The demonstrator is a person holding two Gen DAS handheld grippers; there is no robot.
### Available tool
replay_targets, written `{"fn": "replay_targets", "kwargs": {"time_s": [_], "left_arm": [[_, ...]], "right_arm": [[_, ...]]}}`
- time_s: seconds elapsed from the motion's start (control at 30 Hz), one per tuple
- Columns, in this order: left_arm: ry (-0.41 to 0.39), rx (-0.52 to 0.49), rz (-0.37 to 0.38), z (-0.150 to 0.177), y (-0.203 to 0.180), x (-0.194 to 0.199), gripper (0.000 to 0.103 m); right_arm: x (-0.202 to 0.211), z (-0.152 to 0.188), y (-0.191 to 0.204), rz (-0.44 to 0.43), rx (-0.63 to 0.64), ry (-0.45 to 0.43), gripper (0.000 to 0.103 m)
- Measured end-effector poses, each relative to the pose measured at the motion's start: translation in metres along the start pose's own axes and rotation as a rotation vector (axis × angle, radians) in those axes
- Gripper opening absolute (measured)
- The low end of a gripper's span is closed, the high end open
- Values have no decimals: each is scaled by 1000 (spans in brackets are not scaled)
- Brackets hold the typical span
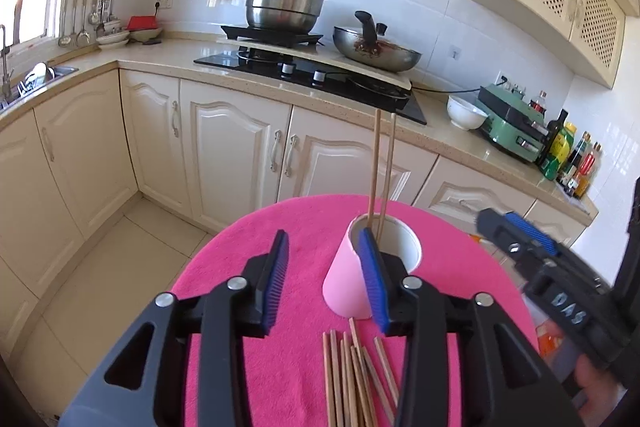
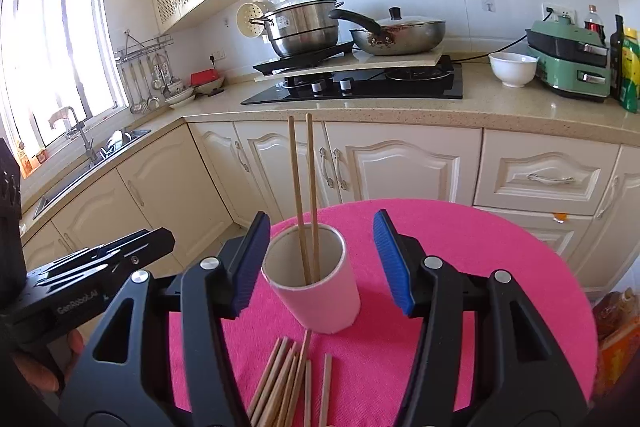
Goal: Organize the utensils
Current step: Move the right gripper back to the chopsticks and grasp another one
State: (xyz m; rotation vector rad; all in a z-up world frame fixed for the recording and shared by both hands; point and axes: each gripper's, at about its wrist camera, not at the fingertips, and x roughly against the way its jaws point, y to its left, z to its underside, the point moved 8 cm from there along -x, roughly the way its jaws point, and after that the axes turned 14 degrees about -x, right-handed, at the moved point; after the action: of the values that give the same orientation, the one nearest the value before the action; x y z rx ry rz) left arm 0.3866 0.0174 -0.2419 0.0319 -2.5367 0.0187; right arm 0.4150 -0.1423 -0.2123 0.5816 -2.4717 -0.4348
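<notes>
A white cylindrical cup (image 1: 348, 275) (image 2: 316, 287) stands on a round table with a pink cloth (image 1: 304, 235) (image 2: 480, 267). Two wooden chopsticks (image 1: 380, 167) (image 2: 304, 195) stand upright in it. Several loose chopsticks (image 1: 356, 379) (image 2: 288, 383) lie on the cloth in front of the cup. My left gripper (image 1: 326, 267) is open and empty, above the loose chopsticks, its right finger in front of the cup. My right gripper (image 2: 324, 259) is open and empty, its fingers either side of the cup; it also shows in the left wrist view (image 1: 520, 235).
Cream kitchen cabinets (image 2: 400, 167) and a counter with a black hob (image 2: 360, 87), steel pot, frying pan, white bowl (image 2: 512, 67) and green appliance stand behind the table. A sink (image 2: 92, 155) is at the left. Bags (image 2: 616, 327) sit right of the table.
</notes>
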Motion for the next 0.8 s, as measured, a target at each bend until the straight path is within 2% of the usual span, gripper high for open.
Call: {"fn": "replay_targets", "kwargs": {"time_s": [0.2,0.47,0.8], "left_arm": [[64,3,37,19,-2,12,42],[242,-44,124,77,-10,12,42],[383,-86,196,132,-27,8,42]], "right_arm": [[26,14,-12,60,-23,27,54],[45,66,-24,156,-51,101,54],[54,116,-32,230,-67,172,54]]}}
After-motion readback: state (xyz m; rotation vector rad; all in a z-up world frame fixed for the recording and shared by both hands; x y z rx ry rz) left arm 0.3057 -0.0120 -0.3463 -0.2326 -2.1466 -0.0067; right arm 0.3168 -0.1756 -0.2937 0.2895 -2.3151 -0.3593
